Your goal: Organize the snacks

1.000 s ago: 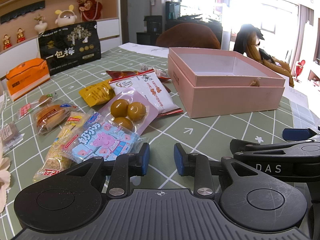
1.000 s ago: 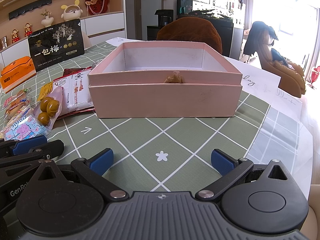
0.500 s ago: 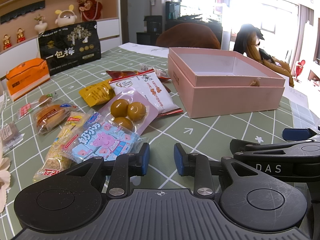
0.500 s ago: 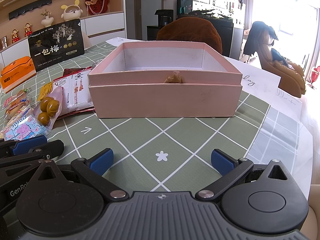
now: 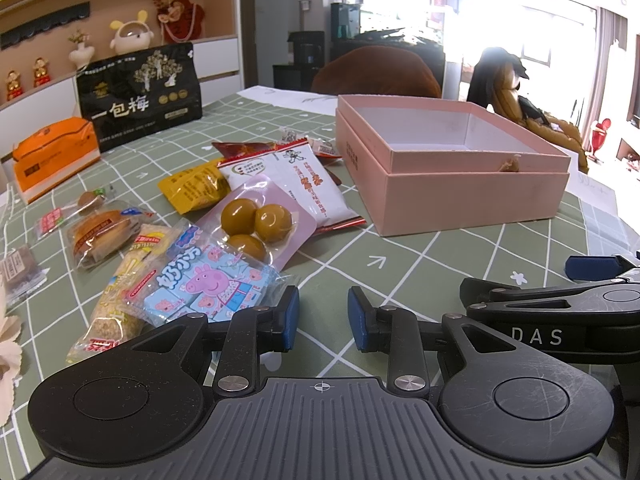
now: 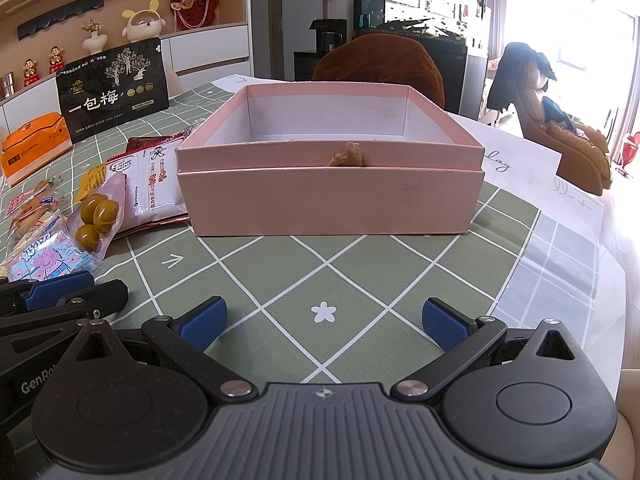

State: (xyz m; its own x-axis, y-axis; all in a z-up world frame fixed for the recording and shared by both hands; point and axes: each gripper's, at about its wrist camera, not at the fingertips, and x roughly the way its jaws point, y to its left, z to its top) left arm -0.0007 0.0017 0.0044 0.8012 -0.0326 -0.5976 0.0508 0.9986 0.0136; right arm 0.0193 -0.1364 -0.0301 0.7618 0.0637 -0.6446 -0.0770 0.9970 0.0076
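Note:
Several snack packets lie on the green checked tablecloth left of an open pink box [image 5: 452, 184] [image 6: 328, 196]: a blue Peppa Pig pack [image 5: 208, 280] [image 6: 44, 258], a pink pack of three brown balls [image 5: 260, 220] [image 6: 98, 216], a white and red pack [image 5: 308, 184] [image 6: 152, 180], a yellow pack [image 5: 194, 190] and a bun [image 5: 100, 236]. The box looks empty. My left gripper [image 5: 322, 318] is low over the cloth, jaws a narrow gap apart, empty, just right of the Peppa Pig pack. My right gripper [image 6: 324, 320] is wide open and empty, in front of the box.
A black standing bag [image 5: 140, 96] [image 6: 114, 92] and an orange box [image 5: 52, 156] [image 6: 34, 148] stand at the back left. White papers [image 6: 532, 176] lie right of the pink box. A brown chair back [image 6: 380, 68] is behind the table.

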